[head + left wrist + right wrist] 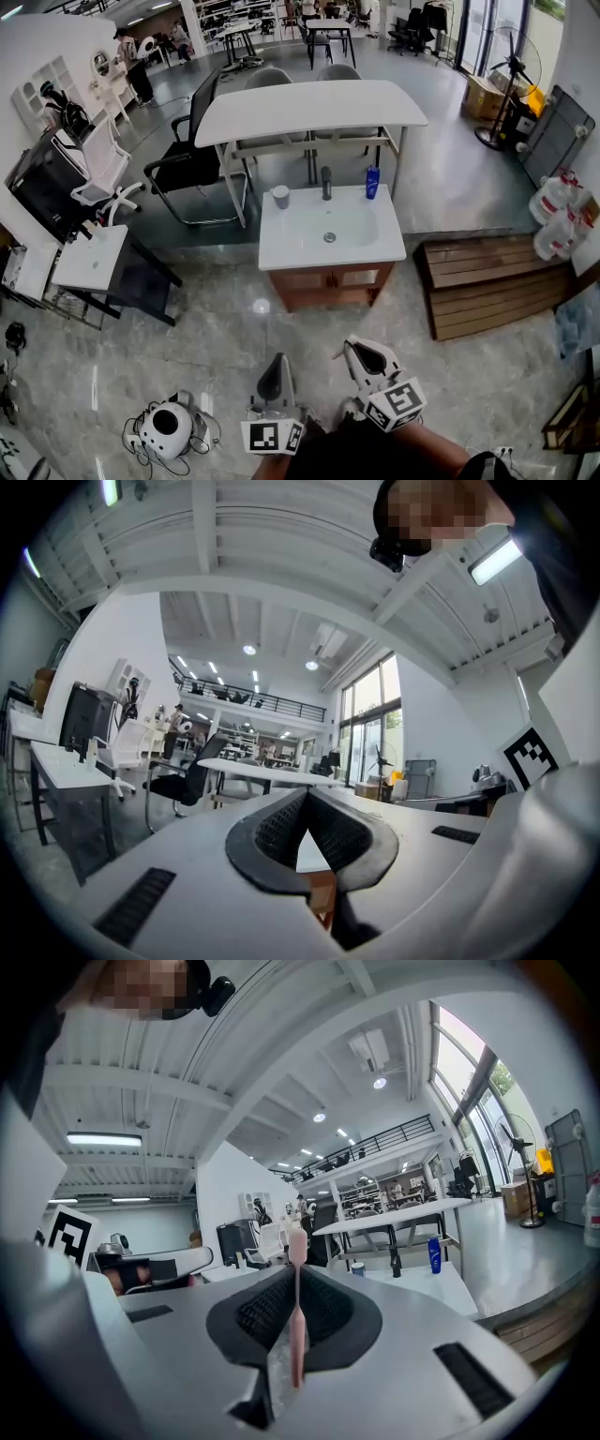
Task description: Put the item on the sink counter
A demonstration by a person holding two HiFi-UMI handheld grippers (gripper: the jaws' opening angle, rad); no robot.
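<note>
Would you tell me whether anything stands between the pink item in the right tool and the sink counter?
Nothing visible does. The right tool is shut on the pink item, and only bare floor lies before the sink counter. The wooden platform sits off to the right.

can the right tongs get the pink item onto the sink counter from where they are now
Probably not yet. The right tongs, shut on the pink item, are far back from the counter, which stands well ahead across the floor. Nothing blocks the way; stepping closer should do.
</note>
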